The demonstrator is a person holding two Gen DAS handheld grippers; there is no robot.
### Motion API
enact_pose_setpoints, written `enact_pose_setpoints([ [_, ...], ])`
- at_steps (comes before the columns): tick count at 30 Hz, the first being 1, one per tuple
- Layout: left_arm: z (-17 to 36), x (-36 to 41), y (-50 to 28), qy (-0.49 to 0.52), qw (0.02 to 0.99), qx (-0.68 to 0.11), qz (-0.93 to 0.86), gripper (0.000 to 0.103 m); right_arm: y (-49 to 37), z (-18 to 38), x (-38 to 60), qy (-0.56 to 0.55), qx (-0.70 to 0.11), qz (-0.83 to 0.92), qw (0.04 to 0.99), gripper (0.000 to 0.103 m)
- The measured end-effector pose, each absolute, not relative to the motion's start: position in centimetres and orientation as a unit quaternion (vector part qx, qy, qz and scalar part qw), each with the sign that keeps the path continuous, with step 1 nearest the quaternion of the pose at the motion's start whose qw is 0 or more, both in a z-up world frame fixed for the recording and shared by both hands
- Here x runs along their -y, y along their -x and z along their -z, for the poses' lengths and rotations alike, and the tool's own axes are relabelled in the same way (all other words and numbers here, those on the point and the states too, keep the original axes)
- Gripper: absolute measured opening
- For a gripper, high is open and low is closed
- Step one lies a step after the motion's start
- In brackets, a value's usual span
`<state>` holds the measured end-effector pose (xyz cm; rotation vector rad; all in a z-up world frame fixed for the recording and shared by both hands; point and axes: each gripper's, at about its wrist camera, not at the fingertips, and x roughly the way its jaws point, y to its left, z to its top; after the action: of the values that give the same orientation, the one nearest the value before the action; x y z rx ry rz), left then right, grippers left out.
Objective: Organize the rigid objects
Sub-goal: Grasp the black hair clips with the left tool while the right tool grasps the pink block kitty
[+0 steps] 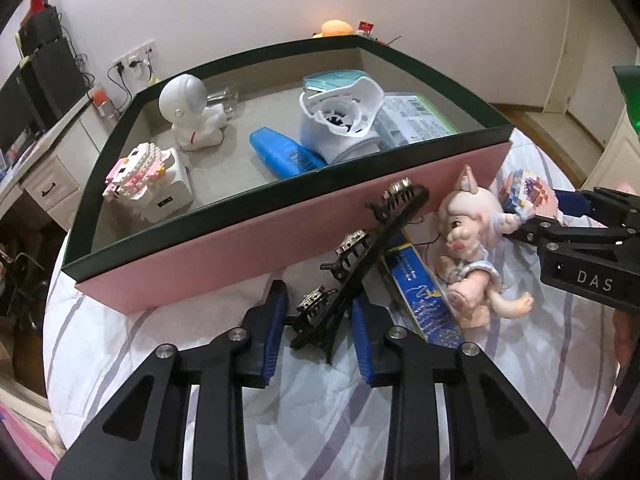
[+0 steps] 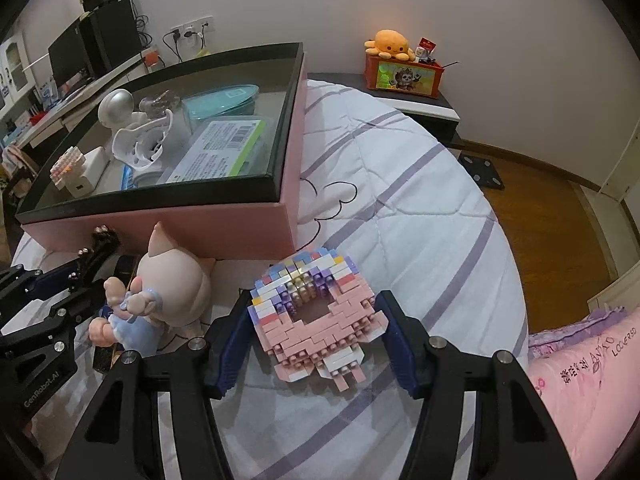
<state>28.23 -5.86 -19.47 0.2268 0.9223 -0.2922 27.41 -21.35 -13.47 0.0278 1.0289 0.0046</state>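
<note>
A black card of metal hair clips [image 1: 352, 264] leans against the pink box [image 1: 280, 236] on the bed. My left gripper [image 1: 320, 336] is shut on its lower end, with the blue pads against both sides. A pink and purple brick-built donut [image 2: 316, 312] lies flat on the quilt, and my right gripper [image 2: 316, 340] is shut on it, the pads touching its left and right edges. Between the two grippers a pig-eared doll [image 1: 468, 248] lies beside a blue and gold packet [image 1: 424, 304].
The box holds a white astronaut [image 1: 192, 112], a blue tube [image 1: 284, 152], a white fan [image 1: 344, 120], a brick figure [image 1: 140, 172] and a barcoded pack [image 1: 416, 120]. A pink pillow [image 2: 580, 372] lies right; a nightstand with an orange box [image 2: 400, 76] stands behind.
</note>
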Motion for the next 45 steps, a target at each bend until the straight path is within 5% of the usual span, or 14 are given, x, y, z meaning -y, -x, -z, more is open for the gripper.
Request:
enact_pose_setpoints([
  [28,15.4,1.7,-23.9,-0.083,0.908,-0.399,0.102,0.025,-23.3,9.1,20.9,-0.027,-0.453,-0.007,0.891,0.062],
  [45,8.4,-3.0,-17.5,-0.044,0.952,-0.301,0.042,0.025,-15.0,-0.8,17.1,-0.021,-0.322,-0.020,0.946,0.062],
])
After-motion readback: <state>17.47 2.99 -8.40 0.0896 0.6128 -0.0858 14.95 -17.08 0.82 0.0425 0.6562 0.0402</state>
